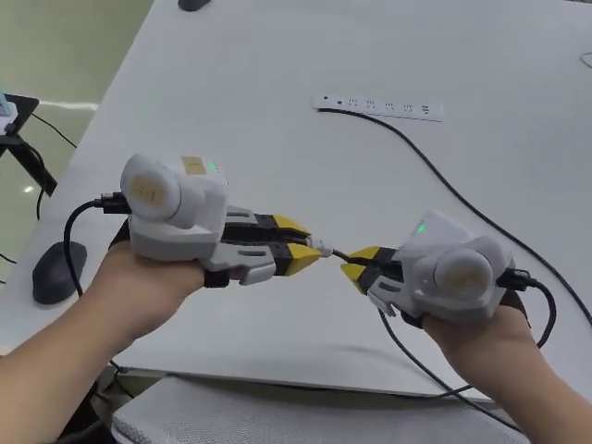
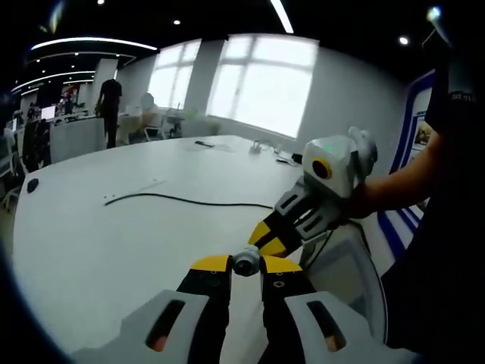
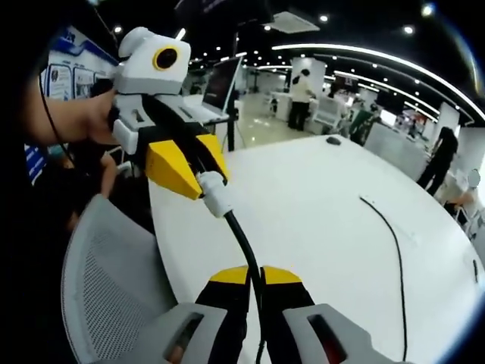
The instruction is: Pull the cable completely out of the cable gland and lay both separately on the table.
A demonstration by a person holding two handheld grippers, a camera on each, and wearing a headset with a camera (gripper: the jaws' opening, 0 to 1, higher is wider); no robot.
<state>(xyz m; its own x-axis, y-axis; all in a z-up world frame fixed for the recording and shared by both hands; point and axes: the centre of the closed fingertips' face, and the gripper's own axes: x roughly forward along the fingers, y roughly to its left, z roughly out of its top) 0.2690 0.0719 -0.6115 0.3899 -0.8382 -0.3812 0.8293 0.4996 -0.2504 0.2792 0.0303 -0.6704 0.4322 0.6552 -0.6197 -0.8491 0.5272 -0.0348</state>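
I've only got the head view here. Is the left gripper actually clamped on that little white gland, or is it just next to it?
Observer: It's clamped. In the left gripper view, the left gripper has its yellow jaw tips shut on the gland, one on each side.
Operator: And the right one, has it got the cable?
Observer: Yes. The right gripper view shows the right gripper shut on the black cable, which runs between its jaws.
Operator: Is the cable out of the gland yet?
Observer: No. In that same view the cable goes straight into the gland's end with no gap.
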